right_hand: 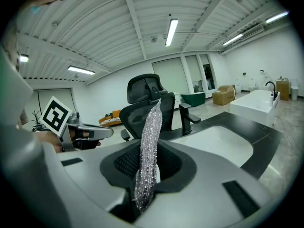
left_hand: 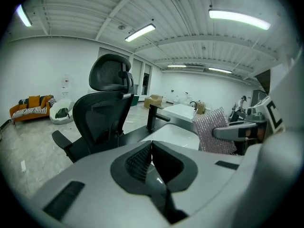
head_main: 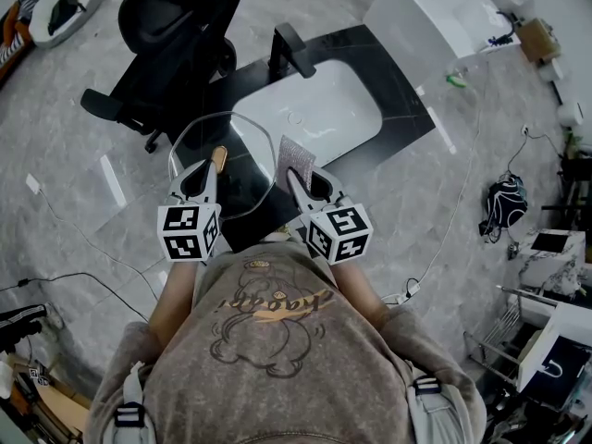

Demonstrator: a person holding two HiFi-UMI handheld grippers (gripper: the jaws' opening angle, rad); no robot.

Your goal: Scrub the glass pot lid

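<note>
The glass pot lid [head_main: 250,188] is a clear disc with a thin rim, held in the air over the counter's near left corner. My left gripper [head_main: 213,166] is shut, and its tips meet the lid at its wooden knob [head_main: 219,158]. In the left gripper view the jaws [left_hand: 152,146] are pressed together and the clear lid barely shows. My right gripper [head_main: 294,176] is shut on a silvery scrub cloth [right_hand: 149,141] that stands upright from the jaws, just right of the lid. The cloth [left_hand: 216,132] also shows in the left gripper view.
Ahead lies a black counter [head_main: 407,109] with a white sink basin [head_main: 314,109] and a black faucet [head_main: 291,52]. A black office chair [head_main: 176,35] stands at the left. A white tub [head_main: 435,17] sits farther back. Cables run over the grey floor.
</note>
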